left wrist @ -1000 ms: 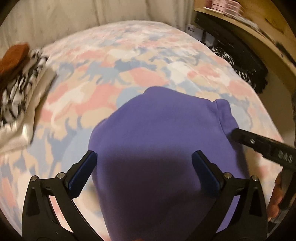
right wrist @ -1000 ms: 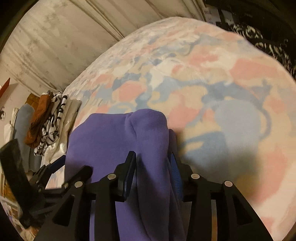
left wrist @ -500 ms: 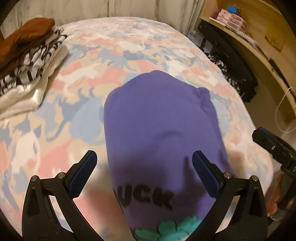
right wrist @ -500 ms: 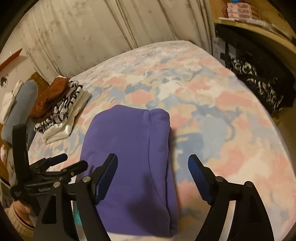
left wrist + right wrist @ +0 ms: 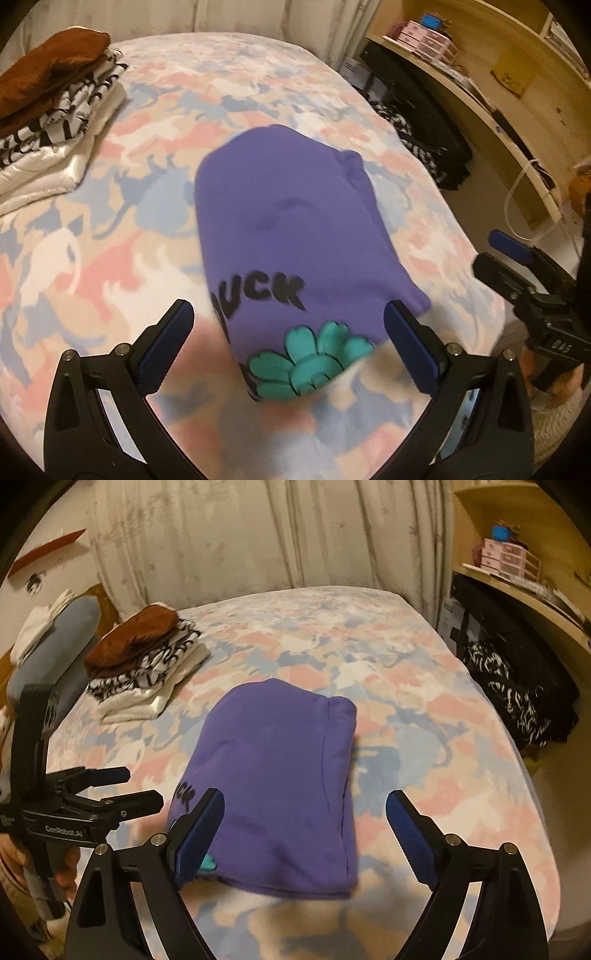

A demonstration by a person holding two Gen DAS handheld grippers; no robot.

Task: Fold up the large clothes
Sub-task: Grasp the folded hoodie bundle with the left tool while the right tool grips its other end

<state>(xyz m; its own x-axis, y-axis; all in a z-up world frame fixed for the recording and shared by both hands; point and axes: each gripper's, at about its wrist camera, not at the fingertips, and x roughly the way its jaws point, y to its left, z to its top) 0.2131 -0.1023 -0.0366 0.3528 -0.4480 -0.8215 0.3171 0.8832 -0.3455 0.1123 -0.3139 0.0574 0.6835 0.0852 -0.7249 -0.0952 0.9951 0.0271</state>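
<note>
Purple sweatshirt [image 5: 280, 775] sits folded mid-bed [image 5: 424, 716], stack of folded clothes [image 5: 147, 664] at its 10 o'clock – so both the left gripper [image 5: 288, 347] and right gripper [image 5: 304, 834] hang jaws-released and empty, the right's having just been opening, fold looks done.

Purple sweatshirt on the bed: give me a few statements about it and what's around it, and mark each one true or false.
1. The purple sweatshirt lies folded on the patterned bedspread. True.
2. The right gripper is clamped on the sweatshirt. False: its jaws have just been opening, stand wide apart and hold nothing.
3. A teal flower print shows at the sweatshirt's near edge. True.
4. The stack of folded clothes rests on top of the sweatshirt. False: it sits apart, toward the far left of the bed.
5. The left gripper is open and holds nothing. True.
</note>
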